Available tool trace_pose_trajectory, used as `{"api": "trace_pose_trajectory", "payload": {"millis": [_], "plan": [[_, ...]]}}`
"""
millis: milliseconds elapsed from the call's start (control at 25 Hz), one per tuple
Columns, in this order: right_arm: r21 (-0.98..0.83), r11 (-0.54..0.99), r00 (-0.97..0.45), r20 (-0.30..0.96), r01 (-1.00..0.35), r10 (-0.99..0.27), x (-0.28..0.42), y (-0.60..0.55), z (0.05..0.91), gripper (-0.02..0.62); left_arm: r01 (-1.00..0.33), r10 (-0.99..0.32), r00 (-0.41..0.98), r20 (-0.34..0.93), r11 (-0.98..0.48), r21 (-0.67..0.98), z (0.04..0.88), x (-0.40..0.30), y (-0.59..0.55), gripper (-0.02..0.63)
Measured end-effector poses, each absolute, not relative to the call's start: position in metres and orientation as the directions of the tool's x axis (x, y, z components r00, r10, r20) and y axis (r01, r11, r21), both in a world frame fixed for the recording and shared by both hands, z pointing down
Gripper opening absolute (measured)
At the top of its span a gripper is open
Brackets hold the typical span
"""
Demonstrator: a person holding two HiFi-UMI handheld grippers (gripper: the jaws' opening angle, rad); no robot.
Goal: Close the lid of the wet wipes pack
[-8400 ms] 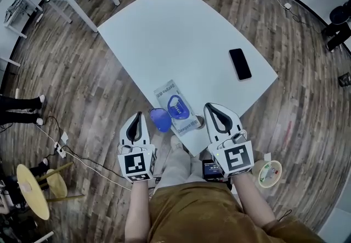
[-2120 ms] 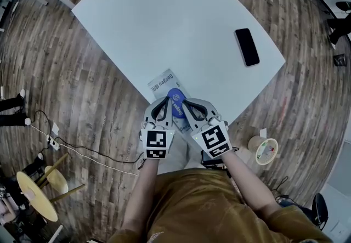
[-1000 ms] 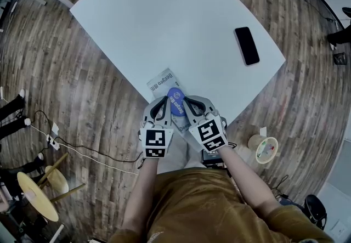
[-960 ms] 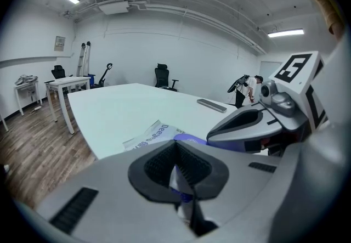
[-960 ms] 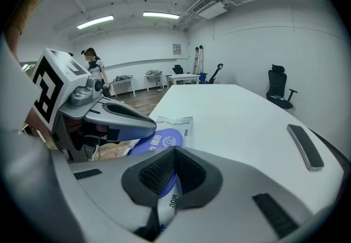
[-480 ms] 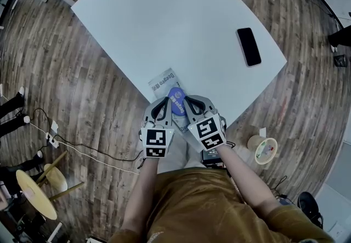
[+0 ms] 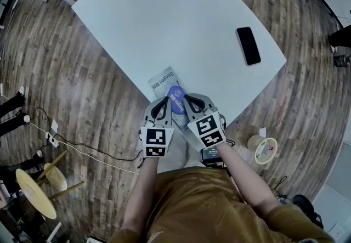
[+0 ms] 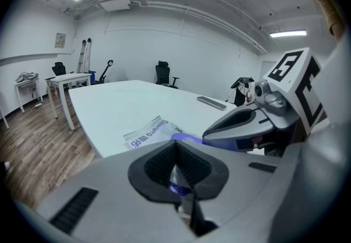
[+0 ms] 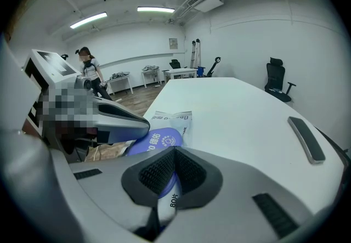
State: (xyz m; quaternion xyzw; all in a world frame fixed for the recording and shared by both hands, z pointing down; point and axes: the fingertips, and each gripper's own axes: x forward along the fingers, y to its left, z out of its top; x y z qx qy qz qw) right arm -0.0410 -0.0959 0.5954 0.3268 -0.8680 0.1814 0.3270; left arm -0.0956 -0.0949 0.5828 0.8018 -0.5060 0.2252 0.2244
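Fingers (image 8: 156, 166) of left gripper (image 7: 162, 102) are seen pressed together, with nothing clamped; those of right gripper (image 7: 190, 101) are likewise closed. Both tips are set just beside blue lid (image 7: 175, 94), one on each side; contact cannot be made out. Lid is laid flat on pack (image 7: 163, 79); full seating cannot be judged. Pack's near end is hidden under grippers, at table (image 7: 181, 22) edge. Phone (image 7: 248, 45) is noted well apart.

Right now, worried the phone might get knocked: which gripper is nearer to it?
Right. The right gripper is down-left of the phone in the head view; the left gripper sits beyond it, farther off.
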Motion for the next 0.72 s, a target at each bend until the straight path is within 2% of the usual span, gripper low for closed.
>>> {"api": "trace_pose_trajectory", "payload": {"millis": [320,720], "plan": [[-0.069,0.716,-0.550,0.693,-0.695,-0.467,-0.031,-0.095,0.590,0.009,-0.920,-0.724,0.371,0.581,-0.373,0.123,0.577,-0.098,-0.088,0.006],[-0.031,0.699,-0.551,0.641,-0.714,-0.535,-0.014,-0.087,0.561,0.009,-0.925,-0.755,0.357,0.550,-0.366,0.098,0.557,-0.092,-0.076,0.006]]}}
